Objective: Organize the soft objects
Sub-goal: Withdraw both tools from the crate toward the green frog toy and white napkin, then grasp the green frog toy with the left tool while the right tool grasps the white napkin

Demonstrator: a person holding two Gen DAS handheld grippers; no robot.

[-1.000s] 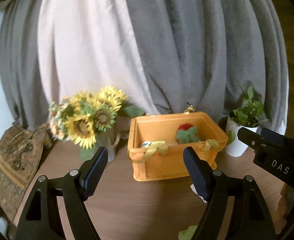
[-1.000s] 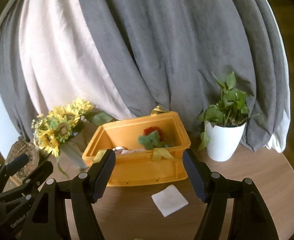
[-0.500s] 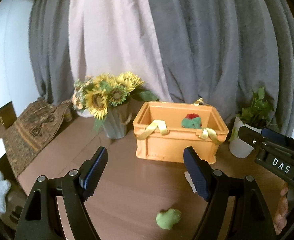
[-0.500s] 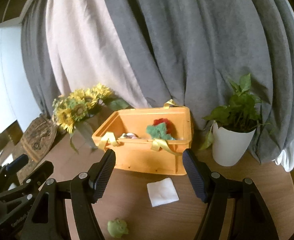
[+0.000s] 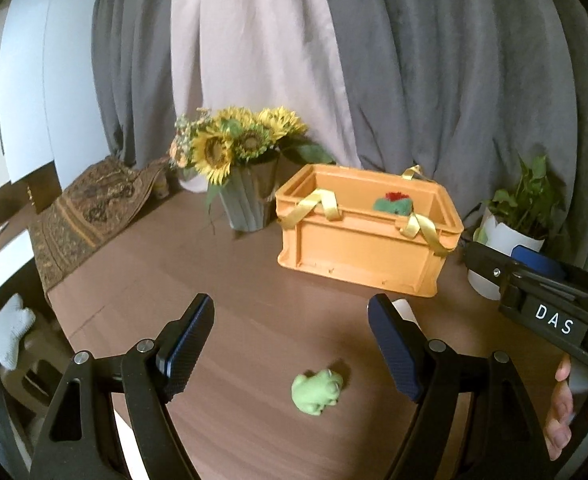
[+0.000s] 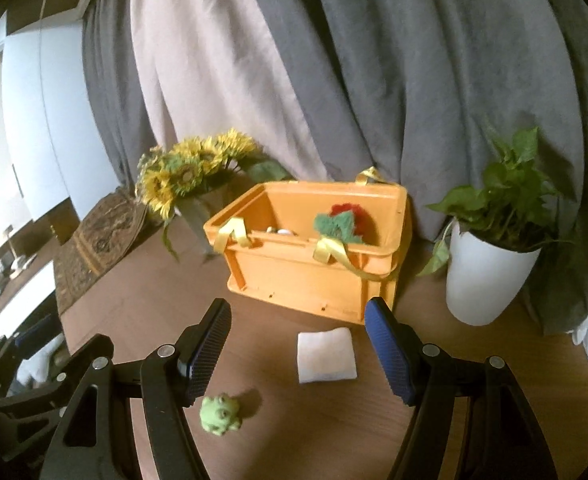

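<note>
An orange crate (image 5: 365,248) with yellow ribbon handles stands on the round wooden table (image 5: 234,280); it also shows in the right wrist view (image 6: 313,276). A red and green plush (image 6: 343,222) lies inside it. A small green frog toy (image 5: 317,391) lies on the table near me, between the left gripper's fingers in view; it also shows in the right wrist view (image 6: 220,414). A white folded cloth (image 6: 325,355) lies in front of the crate. My left gripper (image 5: 292,344) is open and empty. My right gripper (image 6: 297,344) is open and empty above the cloth.
A vase of sunflowers (image 5: 246,168) stands left of the crate. A potted green plant in a white pot (image 6: 489,268) stands right of it. Grey and pale curtains hang behind. A patterned runner (image 5: 94,208) drapes over the table's left edge.
Both grippers have pulled back and up from the crate. The frog toy and the cloth have come more fully into view. Both stay open.
</note>
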